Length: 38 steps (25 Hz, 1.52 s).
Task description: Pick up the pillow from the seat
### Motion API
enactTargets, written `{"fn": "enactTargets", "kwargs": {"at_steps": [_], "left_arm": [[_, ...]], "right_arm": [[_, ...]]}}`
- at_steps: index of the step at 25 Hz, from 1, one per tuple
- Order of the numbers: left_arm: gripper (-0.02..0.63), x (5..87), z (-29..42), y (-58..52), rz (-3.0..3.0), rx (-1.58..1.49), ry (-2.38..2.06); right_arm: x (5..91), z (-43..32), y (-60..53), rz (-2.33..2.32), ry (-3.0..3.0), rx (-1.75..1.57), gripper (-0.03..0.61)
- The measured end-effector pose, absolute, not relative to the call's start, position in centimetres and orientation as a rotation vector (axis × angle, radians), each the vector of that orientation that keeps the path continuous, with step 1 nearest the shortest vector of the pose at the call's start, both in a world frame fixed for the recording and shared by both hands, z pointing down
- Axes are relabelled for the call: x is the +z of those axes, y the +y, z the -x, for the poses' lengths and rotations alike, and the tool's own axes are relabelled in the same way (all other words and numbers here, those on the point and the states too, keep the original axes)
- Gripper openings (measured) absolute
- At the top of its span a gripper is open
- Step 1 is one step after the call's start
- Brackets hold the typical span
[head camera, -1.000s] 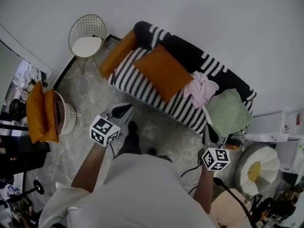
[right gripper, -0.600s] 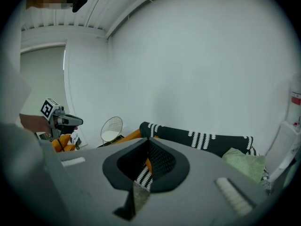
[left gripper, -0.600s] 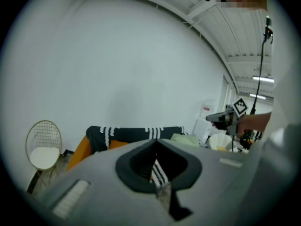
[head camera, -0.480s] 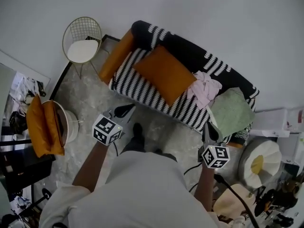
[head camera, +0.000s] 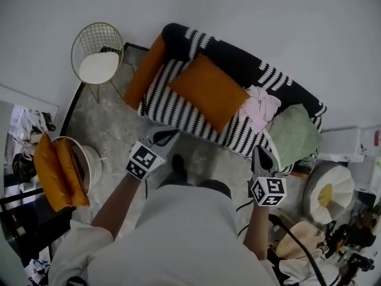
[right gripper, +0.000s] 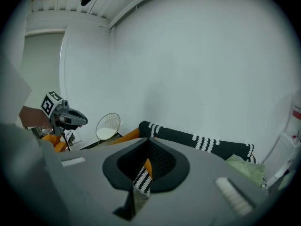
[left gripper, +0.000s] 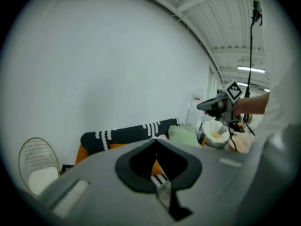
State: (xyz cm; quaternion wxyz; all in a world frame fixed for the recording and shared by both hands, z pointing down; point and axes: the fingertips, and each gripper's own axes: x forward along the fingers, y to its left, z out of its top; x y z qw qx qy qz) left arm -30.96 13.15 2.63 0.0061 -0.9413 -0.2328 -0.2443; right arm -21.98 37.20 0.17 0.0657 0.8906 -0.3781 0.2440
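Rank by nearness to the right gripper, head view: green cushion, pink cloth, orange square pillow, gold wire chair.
1. Green cushion, just beyond the right gripper.
2. Pink cloth, seat's right half.
3. Orange square pillow, mid-seat.
4. Gold wire chair, far left.

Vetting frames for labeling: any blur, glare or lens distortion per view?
Head view: even soft light, no glare, orange pillow sharp, edges bent. Left gripper view: fisheye circle, black corners, left gripper near and soft, sofa behind crisp. Right gripper view: same, right gripper blurred close up.
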Motion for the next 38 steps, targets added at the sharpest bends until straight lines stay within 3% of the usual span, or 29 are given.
{"fn": "enactTargets", "kwargs": {"at_steps": [19,38], "left_arm": [[-0.002,2.7,29.2,6.7,2.99,-0.762,-0.555],[-0.002,5.7,16.4,5.5,3.087,-0.863,-0.295]], "right_arm": [[0.8,17.2,32.2,-2.655,-1.224,0.763,0.005],[5.2,-0.2,26.7,-2.41,-1.495,0.864,0.005]]}}
